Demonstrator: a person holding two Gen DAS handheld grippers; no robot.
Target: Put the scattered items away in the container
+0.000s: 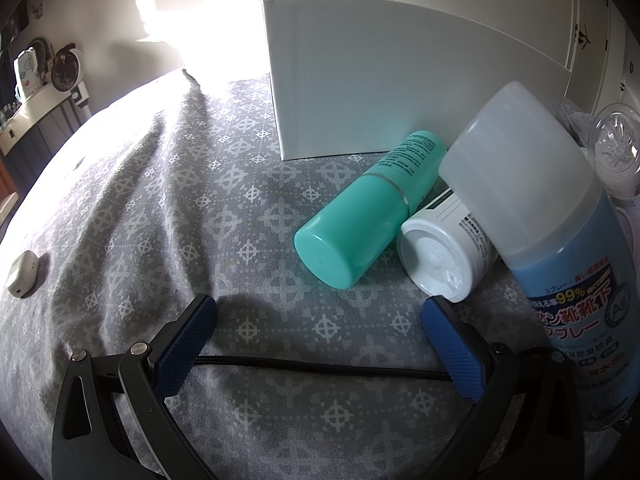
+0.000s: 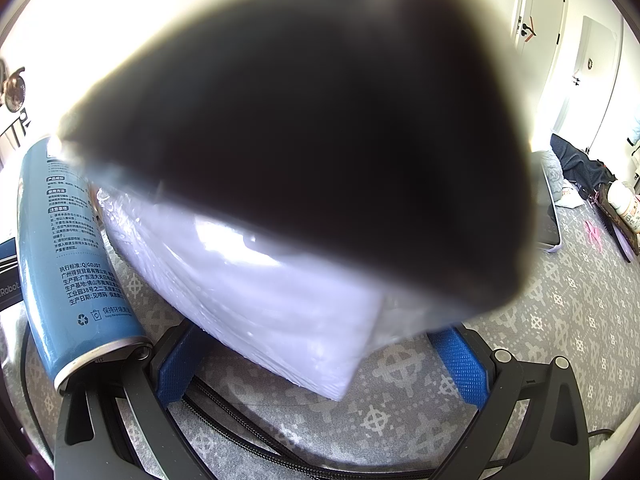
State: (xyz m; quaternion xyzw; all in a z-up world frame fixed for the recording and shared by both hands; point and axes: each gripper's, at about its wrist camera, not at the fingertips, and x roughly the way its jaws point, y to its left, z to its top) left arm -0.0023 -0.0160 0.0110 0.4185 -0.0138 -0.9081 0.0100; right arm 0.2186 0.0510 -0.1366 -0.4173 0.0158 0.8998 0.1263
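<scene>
In the left wrist view a teal bottle [image 1: 368, 216] and a white jar [image 1: 444, 256] lie on the patterned grey cloth before a white box [image 1: 400, 80]. A blue spray can [image 1: 560, 248] with a frosted cap stands close at the right. My left gripper [image 1: 320, 316] is open and empty, just short of the teal bottle and jar. In the right wrist view my right gripper [image 2: 320, 344] has its jaws wide around a plastic-wrapped white pack [image 2: 272, 288]; whether the pads touch it is unclear. A blurred dark shape [image 2: 312, 140] above hides most of the view. The spray can [image 2: 68, 256] lies at the left.
A small white device [image 1: 22, 274] lies far left on the cloth. A clear plastic lid [image 1: 618, 148] sits at the right edge. In the right wrist view a phone-like slab [image 2: 550, 216], a small bottle [image 2: 628, 202] and dark clutter lie at the right. Black cables run under both grippers.
</scene>
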